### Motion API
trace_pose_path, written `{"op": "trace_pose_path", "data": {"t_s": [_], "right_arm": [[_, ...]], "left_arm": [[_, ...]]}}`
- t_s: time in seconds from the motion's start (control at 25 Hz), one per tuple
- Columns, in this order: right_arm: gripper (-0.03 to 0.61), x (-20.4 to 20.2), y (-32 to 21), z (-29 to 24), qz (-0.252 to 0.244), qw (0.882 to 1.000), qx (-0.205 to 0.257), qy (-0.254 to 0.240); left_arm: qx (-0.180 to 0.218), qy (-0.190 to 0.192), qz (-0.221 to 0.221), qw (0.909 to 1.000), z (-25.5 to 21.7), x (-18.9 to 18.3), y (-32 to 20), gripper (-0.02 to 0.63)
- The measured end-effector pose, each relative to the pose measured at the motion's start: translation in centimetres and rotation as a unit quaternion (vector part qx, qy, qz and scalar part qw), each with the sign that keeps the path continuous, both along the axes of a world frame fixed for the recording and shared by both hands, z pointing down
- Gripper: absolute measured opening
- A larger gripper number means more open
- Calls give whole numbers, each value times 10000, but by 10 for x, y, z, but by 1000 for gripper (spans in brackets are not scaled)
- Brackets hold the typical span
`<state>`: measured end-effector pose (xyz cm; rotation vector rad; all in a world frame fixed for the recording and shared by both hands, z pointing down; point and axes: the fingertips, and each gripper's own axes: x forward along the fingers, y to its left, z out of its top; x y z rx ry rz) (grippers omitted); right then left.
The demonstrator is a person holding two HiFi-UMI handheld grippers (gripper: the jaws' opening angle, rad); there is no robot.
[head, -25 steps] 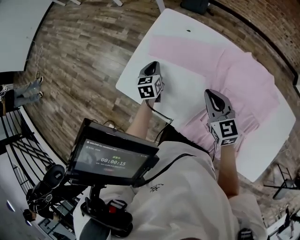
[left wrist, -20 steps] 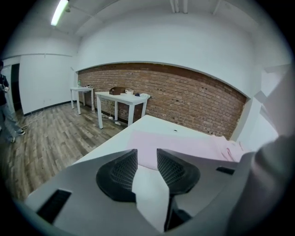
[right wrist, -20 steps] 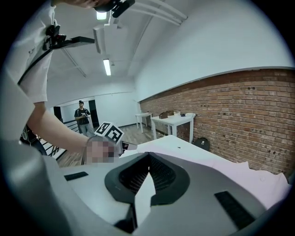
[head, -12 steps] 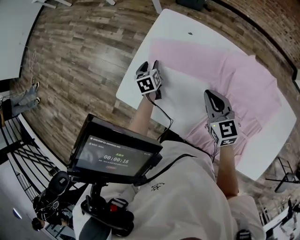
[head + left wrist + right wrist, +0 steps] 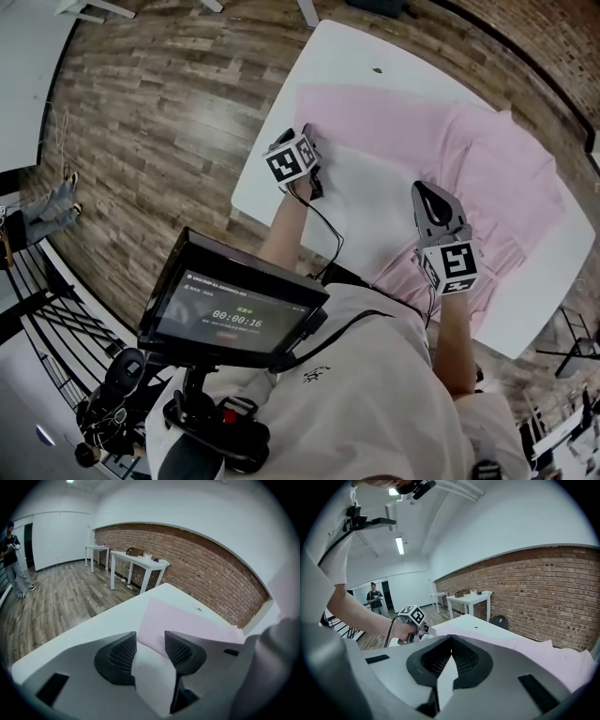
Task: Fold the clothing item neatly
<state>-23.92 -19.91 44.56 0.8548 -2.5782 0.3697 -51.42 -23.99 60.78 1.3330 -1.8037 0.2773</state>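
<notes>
Pink garment [image 5: 487,178] lies spread flat over most of the white bench [image 5: 347,56]. One long straight edge runs along the bench's left side. The bulk and the wrinkles sit toward the right edge and the near edge, by the person's body.

Left tool [image 5: 150,640]: jaws spread, and they have just been opening. The nose is angled down at the garment's near-left corner. That corner shows in the gap between the pads, but neither pad presses on it, so there is no grip yet.

Right tool [image 5: 451,641]: jaws pressed together with nothing between them. It hangs over the garment near the bench's near edge, clear of the cloth as far as the head view shows.

Handling, judged: thin, light, limp cloth with no stiffness. It will likely droop from any single pinch point, and a lifted edge will sag between two holds. It is probably a bit slick on the smooth bench top, so a pull may slide the whole piece instead of folding it. Not fragile.

Where to hold: corners and hem edges, pinched well in from the tip so the cloth can't slip out. The left tool takes the corner in front of it. The right tool wants the matching corner on the same edge, so that edge lifts straight and carries over level.
</notes>
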Motion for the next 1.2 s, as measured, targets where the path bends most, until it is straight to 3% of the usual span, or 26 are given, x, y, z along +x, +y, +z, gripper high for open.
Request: {"op": "trace_pose_path", "data": {"t_s": [0.24, 0.56, 0.88, 1.2], "right_arm": [[5, 8, 4, 0, 116, 9999, -25, 14], [5, 14, 8, 6, 168, 9998, -15, 69], [5, 26, 9, 5, 330, 9994, 65, 95], [5, 61, 16, -4, 914, 9955, 230, -27]], "left_arm": [[-53, 300, -159, 9994, 4, -1, 3, 184], [-265, -136, 269, 9992, 4, -2, 1, 76], [632, -575, 1097, 9903, -43, 34, -33, 38], [1502, -905, 2227, 9590, -107, 111, -57, 38]]}}
